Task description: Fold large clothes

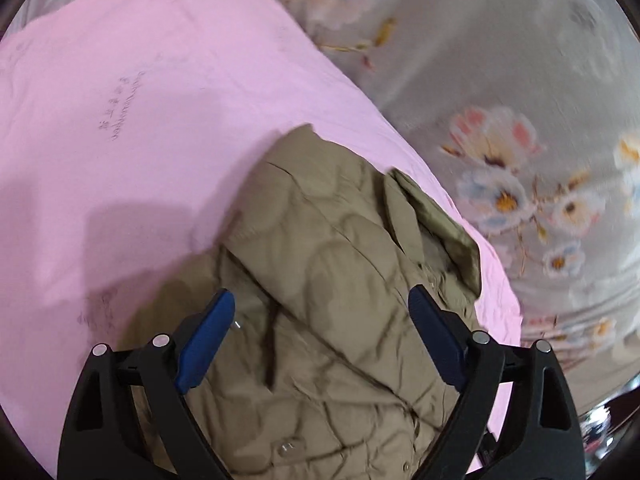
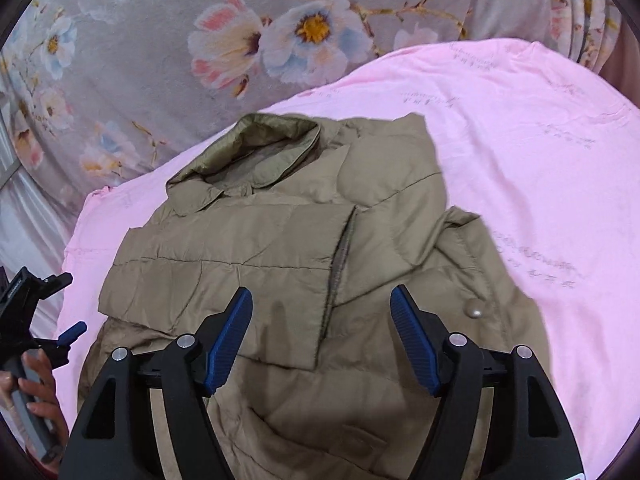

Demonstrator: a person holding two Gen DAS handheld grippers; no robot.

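Observation:
A khaki quilted jacket (image 2: 280,248) lies on a pink sheet (image 2: 520,140), collar (image 2: 256,148) at the far end and both sleeves folded across its front. My right gripper (image 2: 320,294) hovers open above the jacket's middle with nothing between its blue pads. In the left wrist view the same jacket (image 1: 340,240) is slightly blurred, and my left gripper (image 1: 320,296) stands wide open over it, holding nothing. The left gripper (image 2: 72,304) also shows at the far left edge of the right wrist view, held by a hand (image 2: 36,376) beside the jacket's edge.
The pink sheet (image 1: 120,120) lies over a grey floral bedspread (image 2: 160,40) that extends past it on the collar side. The bedspread (image 1: 500,80) fills the right of the left wrist view. A round snap (image 2: 474,312) shows on the jacket's right part.

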